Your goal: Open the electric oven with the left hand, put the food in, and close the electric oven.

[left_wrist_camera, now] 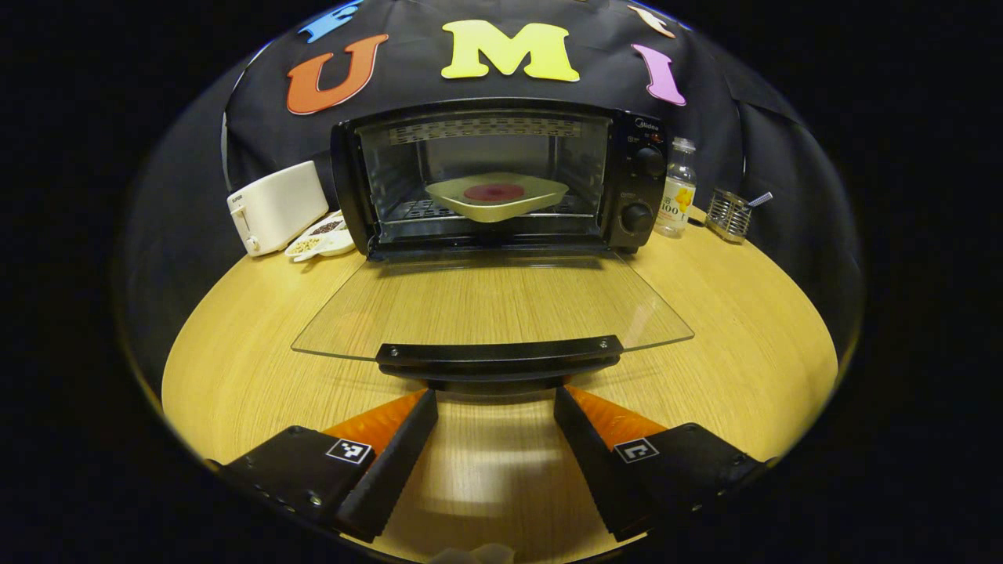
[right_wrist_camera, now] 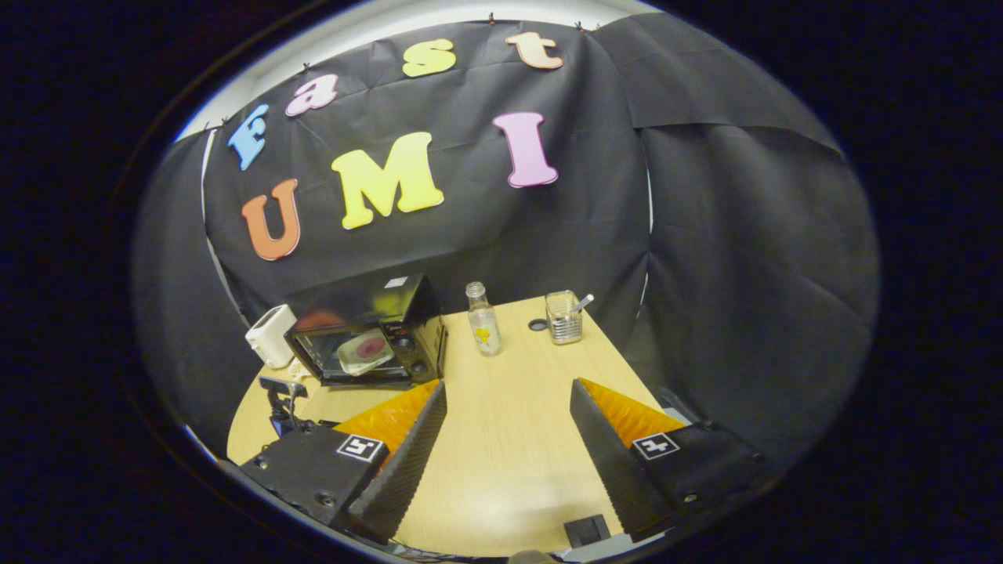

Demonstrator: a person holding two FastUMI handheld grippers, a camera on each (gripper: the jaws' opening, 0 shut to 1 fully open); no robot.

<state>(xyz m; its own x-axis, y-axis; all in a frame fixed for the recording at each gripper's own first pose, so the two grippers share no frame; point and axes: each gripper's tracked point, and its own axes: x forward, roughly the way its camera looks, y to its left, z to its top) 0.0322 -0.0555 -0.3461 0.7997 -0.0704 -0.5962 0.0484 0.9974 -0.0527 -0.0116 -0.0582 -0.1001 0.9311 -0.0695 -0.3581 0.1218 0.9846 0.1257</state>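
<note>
The black electric oven (left_wrist_camera: 635,180) stands at the back of the wooden table (left_wrist_camera: 744,313) with its glass door (left_wrist_camera: 486,301) folded down flat. Inside, on the rack, sits a pale square plate (left_wrist_camera: 497,194) with a round red piece of food on it. My left gripper (left_wrist_camera: 495,399) is open, its fingertips just short of the door's black handle (left_wrist_camera: 498,356) and slightly below it, touching nothing. My right gripper (right_wrist_camera: 508,387) is open and holds nothing, well back from the oven (right_wrist_camera: 368,329), whose plate (right_wrist_camera: 364,350) shows through the opening.
Left of the oven stand a white toaster (left_wrist_camera: 274,205) and a small dish of seeds (left_wrist_camera: 321,235). To its right are a clear bottle (left_wrist_camera: 675,188) and a metal mesh holder (left_wrist_camera: 729,213). The lowered door juts far out over the table's middle.
</note>
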